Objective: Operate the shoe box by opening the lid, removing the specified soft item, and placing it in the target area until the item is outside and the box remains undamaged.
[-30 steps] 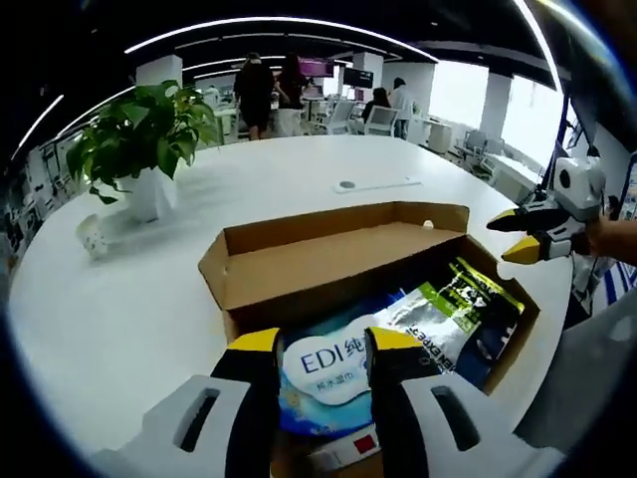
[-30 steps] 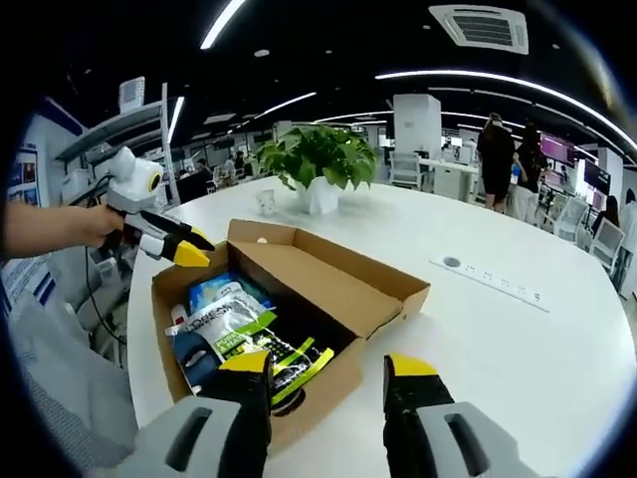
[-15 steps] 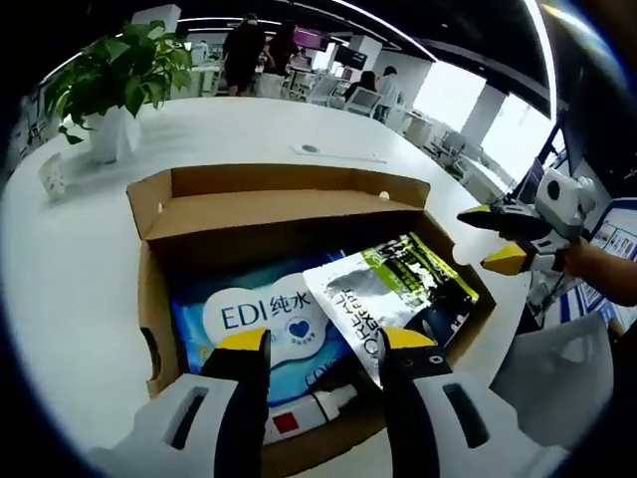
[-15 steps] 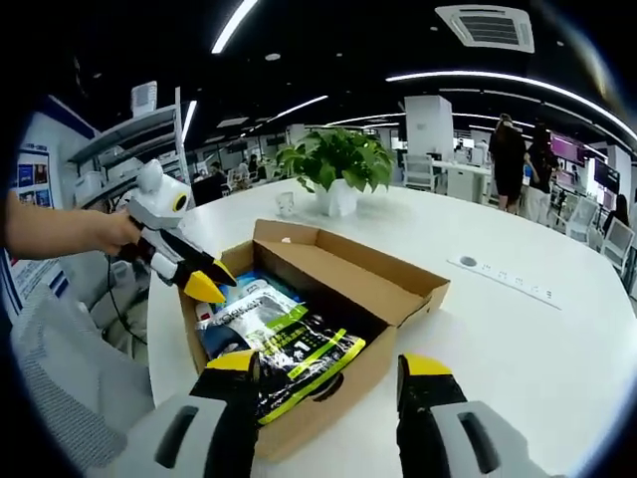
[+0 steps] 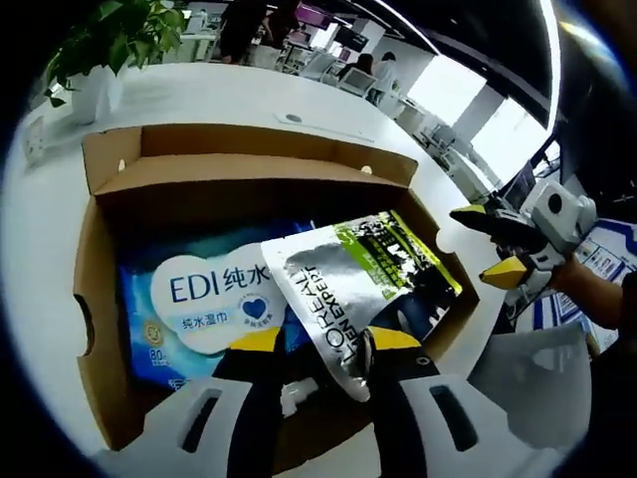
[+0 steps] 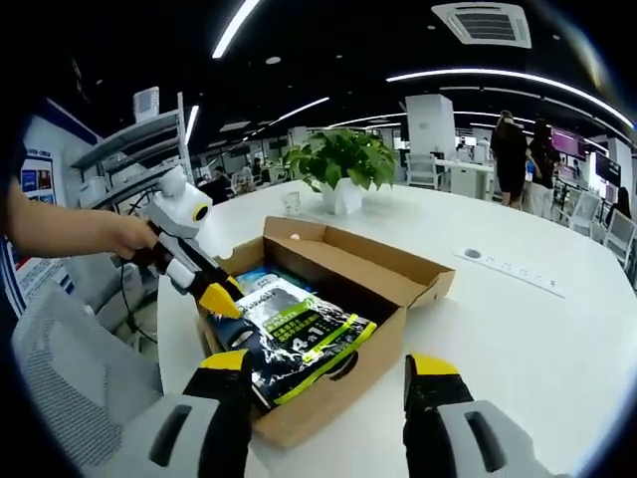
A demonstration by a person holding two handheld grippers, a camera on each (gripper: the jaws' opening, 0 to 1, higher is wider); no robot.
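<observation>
Left gripper view: open shoe box (image 5: 100, 239) spread across centre frame on white table (image 5: 40, 219), lid flap folded back at top. Inside, blue wipes pack (image 5: 189, 299) at left, silver-and-green pouch (image 5: 348, 284) overlapping it at right. Left gripper (image 5: 323, 344) low at bottom centre, jaws apart, straddling the pouch's near corner. Right gripper (image 5: 493, 244) at right edge, jaws apart, beside the box's right end. Potted plant (image 5: 95, 50) at upper left.

Right gripper view: box at centre, pouch (image 6: 299, 334) lying inside at near end. Right gripper (image 6: 328, 366) at bottom, jaws apart, clamped on nothing. Left gripper (image 6: 221, 299) at centre left, tips at the pouch; jaw state cannot be told here.
</observation>
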